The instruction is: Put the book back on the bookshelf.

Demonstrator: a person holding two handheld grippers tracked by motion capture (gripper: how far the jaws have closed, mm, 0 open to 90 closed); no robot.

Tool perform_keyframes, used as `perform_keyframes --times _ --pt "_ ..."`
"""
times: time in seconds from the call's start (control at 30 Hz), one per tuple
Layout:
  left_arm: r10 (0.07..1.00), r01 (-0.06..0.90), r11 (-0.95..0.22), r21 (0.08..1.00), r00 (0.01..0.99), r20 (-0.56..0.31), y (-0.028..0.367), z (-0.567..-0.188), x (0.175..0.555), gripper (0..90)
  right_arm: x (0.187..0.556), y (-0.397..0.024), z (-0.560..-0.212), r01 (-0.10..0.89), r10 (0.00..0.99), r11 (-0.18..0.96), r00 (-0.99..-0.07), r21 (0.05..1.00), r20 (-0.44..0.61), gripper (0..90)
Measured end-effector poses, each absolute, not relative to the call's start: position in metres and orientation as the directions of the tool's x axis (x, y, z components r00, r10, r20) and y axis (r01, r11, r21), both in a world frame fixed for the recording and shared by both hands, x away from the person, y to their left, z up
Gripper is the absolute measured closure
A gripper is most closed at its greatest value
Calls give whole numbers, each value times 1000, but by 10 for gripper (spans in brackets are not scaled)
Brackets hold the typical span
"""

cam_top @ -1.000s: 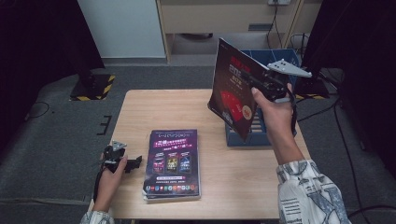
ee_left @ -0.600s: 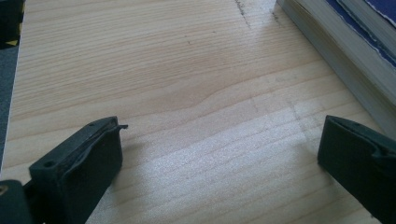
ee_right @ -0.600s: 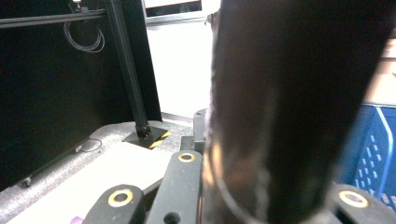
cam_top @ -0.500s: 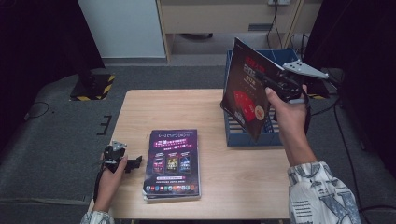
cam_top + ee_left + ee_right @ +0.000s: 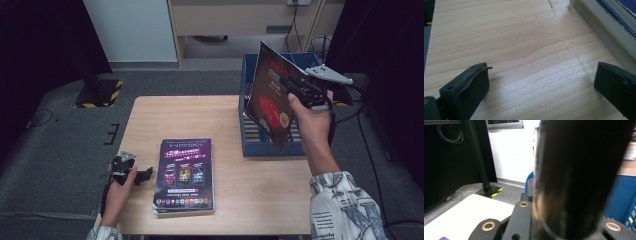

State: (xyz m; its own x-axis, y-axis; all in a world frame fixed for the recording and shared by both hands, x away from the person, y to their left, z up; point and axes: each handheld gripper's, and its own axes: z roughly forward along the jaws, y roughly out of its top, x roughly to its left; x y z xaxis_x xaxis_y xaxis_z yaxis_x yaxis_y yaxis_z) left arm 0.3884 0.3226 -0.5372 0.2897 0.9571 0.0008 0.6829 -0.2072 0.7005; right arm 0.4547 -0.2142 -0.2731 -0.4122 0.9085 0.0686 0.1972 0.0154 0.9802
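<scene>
Magazine [image 5: 270, 97] hung tilted, nearly upright, at the frame's upper right, clamped in the right gripper [image 5: 295, 90] directly above the blue crate [image 5: 272, 147]; left gripper [image 5: 145, 174] rested wide open at lower left.

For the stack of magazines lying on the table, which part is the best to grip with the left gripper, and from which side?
Probably the stack of magazines is best taken at its left long edge, reached level from the left. It lies flat, and that thick paper edge faces the left gripper, whose jaws are open and low over the table. Taking only the top copy means pinching just its cover edge.
</scene>
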Motion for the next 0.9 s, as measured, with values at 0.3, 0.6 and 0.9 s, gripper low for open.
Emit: perform_keyframes --times 0.3,0.6,0.9 --pt "954 682 -215 699 299 1 320 -537 388 0 467 -215 -278 196 925 14 -376 980 62 868" --pt "953 681 -217 699 304 0 319 -537 389 0 483 -201 -288 194 937 8 -344 981 60 868" --pt "953 680 -217 700 304 0 319 -537 389 0 500 -183 -299 180 956 5 -289 984 48 868"
